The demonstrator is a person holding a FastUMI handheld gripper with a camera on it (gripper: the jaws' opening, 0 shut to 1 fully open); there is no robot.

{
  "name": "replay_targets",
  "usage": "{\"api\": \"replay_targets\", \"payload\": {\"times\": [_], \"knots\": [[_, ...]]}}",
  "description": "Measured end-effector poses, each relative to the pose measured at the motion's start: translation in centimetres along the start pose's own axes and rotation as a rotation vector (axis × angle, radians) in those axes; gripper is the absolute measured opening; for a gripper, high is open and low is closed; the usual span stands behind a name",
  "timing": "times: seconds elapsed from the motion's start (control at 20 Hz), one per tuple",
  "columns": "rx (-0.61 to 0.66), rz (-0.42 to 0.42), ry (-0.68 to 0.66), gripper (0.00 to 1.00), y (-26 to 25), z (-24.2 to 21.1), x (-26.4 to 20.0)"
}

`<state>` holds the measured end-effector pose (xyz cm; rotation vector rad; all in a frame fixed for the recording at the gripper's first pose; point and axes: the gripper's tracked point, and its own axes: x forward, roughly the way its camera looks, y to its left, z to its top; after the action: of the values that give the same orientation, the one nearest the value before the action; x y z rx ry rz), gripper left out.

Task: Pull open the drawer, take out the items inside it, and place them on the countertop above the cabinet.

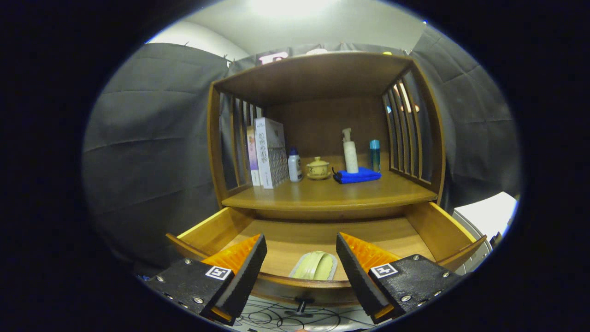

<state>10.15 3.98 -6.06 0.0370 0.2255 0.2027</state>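
The wooden cabinet's countertop [322,196] carried upright boxed books [269,152], a small white bottle [294,165], a tan lidded ceramic cup [318,168], a folded blue cloth [357,176] under a white pump bottle [350,152], and a teal bottle [374,154]. The open wooden drawer [295,240] held a pale green dish [315,266].

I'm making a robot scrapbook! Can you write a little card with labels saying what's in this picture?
drawer: pulled open
inside drawer: pale green dish, lying between the fingers
gripper: open, holding nothing, poised over the drawer front
countertop: boxes, small white bottle, lidded cup, pump bottle on blue cloth, teal bottle
task left: dish not yet taken out
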Motion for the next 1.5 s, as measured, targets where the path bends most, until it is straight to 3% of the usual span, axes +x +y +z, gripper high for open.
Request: {"api": "replay_targets", "payload": {"times": [0.45, 0.85, 1.15, 1.5], "knots": [[0.022, -0.044, 0.271, 0.94, -0.8, -2.7, 5.7], [0.040, -0.072, 0.410, 0.93, -1.2, -4.9, 7.6], [0.082, -0.066, 0.504, 0.74, -1.7, -7.1, 7.9], [0.085, -0.078, 0.531, 0.35, -2.1, -8.1, 8.0]]}}
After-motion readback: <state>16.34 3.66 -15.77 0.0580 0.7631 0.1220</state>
